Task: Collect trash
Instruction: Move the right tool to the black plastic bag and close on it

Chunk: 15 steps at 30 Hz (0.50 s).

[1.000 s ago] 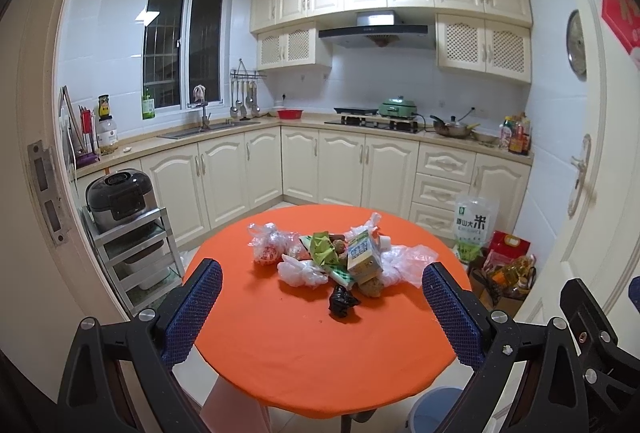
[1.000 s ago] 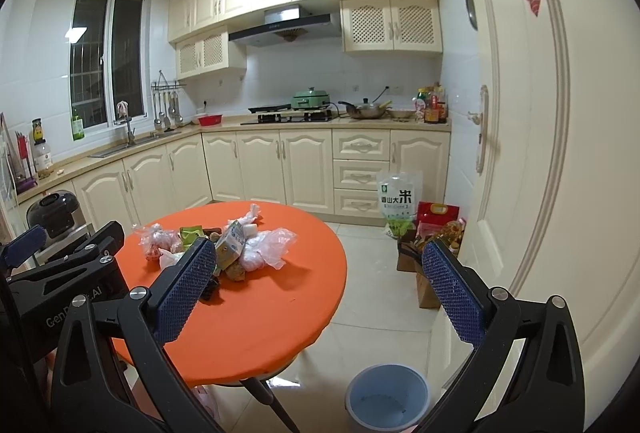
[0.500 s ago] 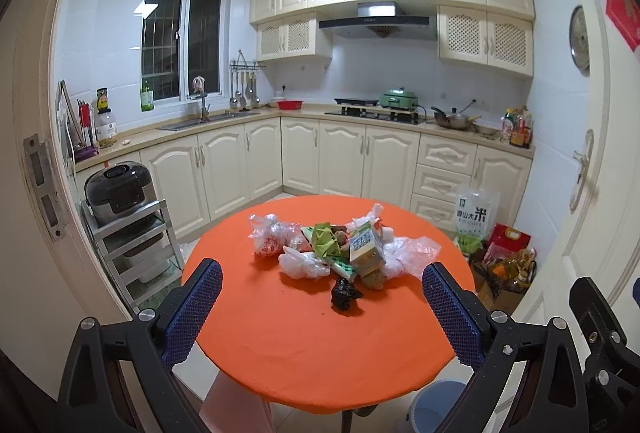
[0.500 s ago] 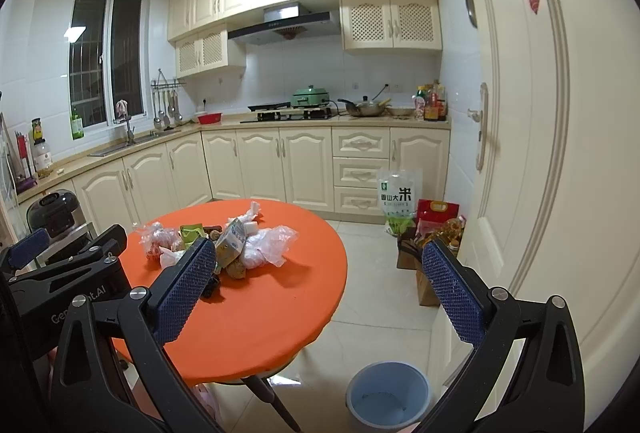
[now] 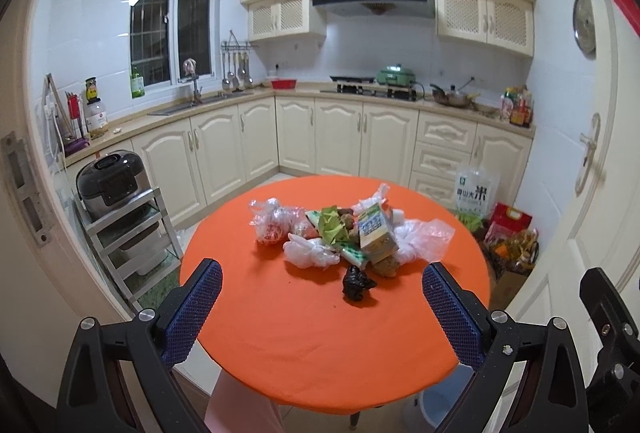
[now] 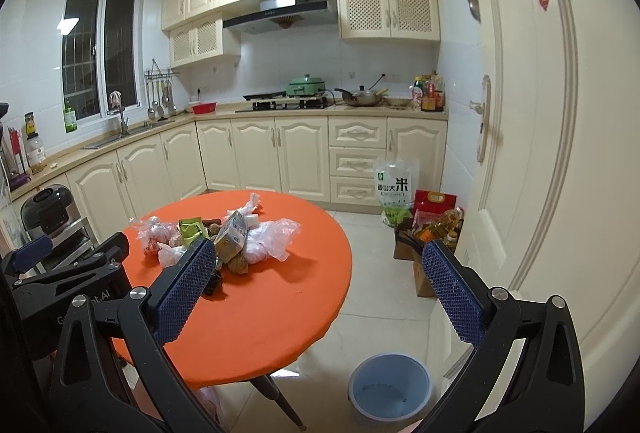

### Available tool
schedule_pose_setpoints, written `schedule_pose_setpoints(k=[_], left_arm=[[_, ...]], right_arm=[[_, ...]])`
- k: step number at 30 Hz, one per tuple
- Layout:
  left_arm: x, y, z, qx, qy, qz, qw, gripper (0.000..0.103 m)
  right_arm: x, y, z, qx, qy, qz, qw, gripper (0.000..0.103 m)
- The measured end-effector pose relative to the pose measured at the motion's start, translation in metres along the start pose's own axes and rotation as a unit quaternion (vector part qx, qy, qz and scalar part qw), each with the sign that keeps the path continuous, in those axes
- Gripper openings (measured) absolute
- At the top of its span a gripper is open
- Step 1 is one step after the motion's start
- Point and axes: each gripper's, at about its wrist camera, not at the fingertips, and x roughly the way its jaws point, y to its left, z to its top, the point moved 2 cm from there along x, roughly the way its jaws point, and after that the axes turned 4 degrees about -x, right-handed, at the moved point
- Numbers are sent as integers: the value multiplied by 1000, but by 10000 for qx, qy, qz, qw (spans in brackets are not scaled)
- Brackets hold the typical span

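Note:
A heap of trash lies mid-way across a round orange table: clear plastic bags, a green wrapper, a small carton and a crumpled black bag. My left gripper hovers open over the table's near edge, short of the heap, nothing between its fingers. My right gripper is open too, held right of the table; the carton shows past its left finger. A blue bin stands on the floor below the table's right side.
L-shaped cream cabinets and a counter line the back walls. A metal rack with a rice cooker stands left of the table. A rice sack and boxes of groceries sit by the white door on the right.
Both grippers have crept forward and a little lower toward the table, so the trash heap looks larger. The fingers stayed equally wide apart. Nothing on the table moved.

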Motion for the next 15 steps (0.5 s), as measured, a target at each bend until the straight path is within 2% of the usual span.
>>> schedule_pose_setpoints(k=[8, 15], left_arm=[[52, 26, 18, 364, 649, -175, 9971, 99], [101, 53, 26, 537, 1255, -529, 9892, 97]], right_arm=[[37, 39, -3, -65, 471, -150, 9988, 103], [77, 73, -19, -63, 1075, -414, 9933, 103]])
